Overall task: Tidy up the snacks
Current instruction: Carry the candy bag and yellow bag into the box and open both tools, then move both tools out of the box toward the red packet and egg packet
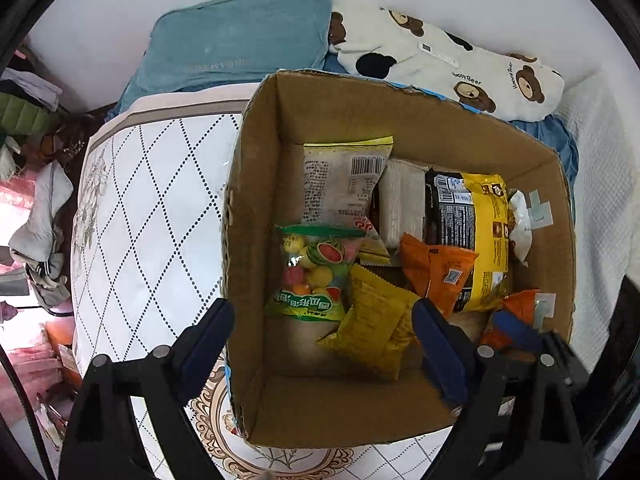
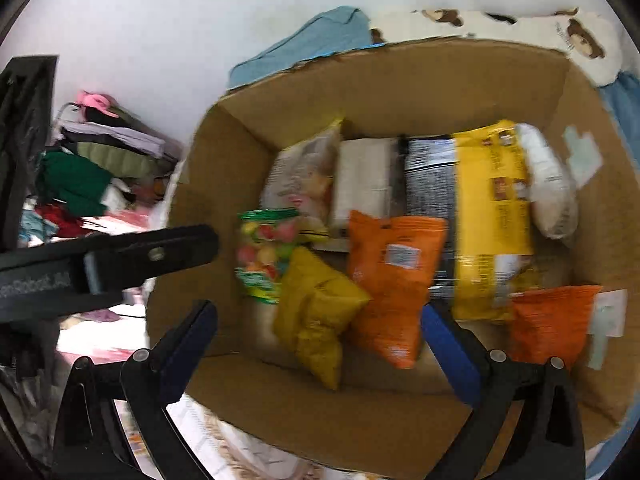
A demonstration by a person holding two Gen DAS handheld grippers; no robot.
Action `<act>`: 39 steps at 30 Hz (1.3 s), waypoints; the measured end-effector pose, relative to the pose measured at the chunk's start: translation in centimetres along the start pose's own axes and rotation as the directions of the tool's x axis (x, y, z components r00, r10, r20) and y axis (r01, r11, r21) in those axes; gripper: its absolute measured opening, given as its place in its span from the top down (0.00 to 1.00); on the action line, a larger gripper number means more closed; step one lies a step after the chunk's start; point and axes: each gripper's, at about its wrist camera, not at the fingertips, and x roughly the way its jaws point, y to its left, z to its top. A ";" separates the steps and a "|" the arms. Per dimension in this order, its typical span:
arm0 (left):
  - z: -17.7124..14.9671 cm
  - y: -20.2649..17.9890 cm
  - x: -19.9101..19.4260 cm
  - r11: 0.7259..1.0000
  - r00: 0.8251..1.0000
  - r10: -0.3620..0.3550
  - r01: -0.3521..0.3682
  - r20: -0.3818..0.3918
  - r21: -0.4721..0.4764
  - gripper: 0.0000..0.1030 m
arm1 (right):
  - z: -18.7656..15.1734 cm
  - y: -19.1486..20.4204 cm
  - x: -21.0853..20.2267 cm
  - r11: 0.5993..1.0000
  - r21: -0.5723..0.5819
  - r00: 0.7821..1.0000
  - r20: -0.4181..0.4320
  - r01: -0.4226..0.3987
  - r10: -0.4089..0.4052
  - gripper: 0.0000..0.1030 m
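A corrugated cardboard box (image 1: pixel 256 184), brown and open-topped with a ragged torn rim, sits on a quilted white mattress (image 1: pixel 152 208) stitched in a dotted diamond pattern. Every snack lies inside the box.

Against the box's far wall leans a pale, crinkly packet (image 1: pixel 340 184) with a barcode and a yellow top seal. Beside it stands a blocky white wrapped pack (image 1: pixel 402 204), then a large glossy yellow-and-black bag (image 1: pixel 476 240), and a white pouch (image 1: pixel 520 224) squeezed against the box's right wall. Nearer the box's front wall, a clear candy bag (image 1: pixel 314 272) shows round, bright sweets under a green header. A puffy mustard-yellow pouch (image 1: pixel 376 320) with serrated edges overlaps it, and a matte orange packet (image 1: pixel 438 272) rests against the yellow-and-black bag. A second orange packet (image 2: pixel 552 320) lies in the box's front right corner.

Beyond the box's far wall lie a teal pillow (image 1: pixel 240 40) and a fleecy white blanket (image 1: pixel 440 60) printed with brown bears.

The left gripper (image 1: pixel 324 332) hangs over the box's front edge, its blue-padded fingers spread wide and holding nothing; one finger is outside the box's left wall, the other above the mustard pouch. The right gripper (image 2: pixel 320 324), seen through motion blur, is likewise spread wide and empty above the box's front half.
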 end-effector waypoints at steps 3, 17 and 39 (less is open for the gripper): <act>-1.4 -0.1 0.0 1.000 1.000 0.005 -0.005 0.027 -0.001 0.12 | -0.1 -1.0 -0.5 0.998 0.004 0.998 0.005 0.058 -0.058 0.00; -6.8 -1.7 -1.2 0.999 0.982 0.047 -0.049 0.183 0.003 0.12 | -3.2 -4.4 -4.8 0.965 -0.016 0.960 0.100 0.264 -0.261 0.00; -15.0 -2.9 -9.3 0.999 0.890 0.041 -0.053 0.454 0.013 0.12 | -10.9 -1.6 -15.8 0.943 -0.037 0.887 0.354 0.330 -0.296 0.00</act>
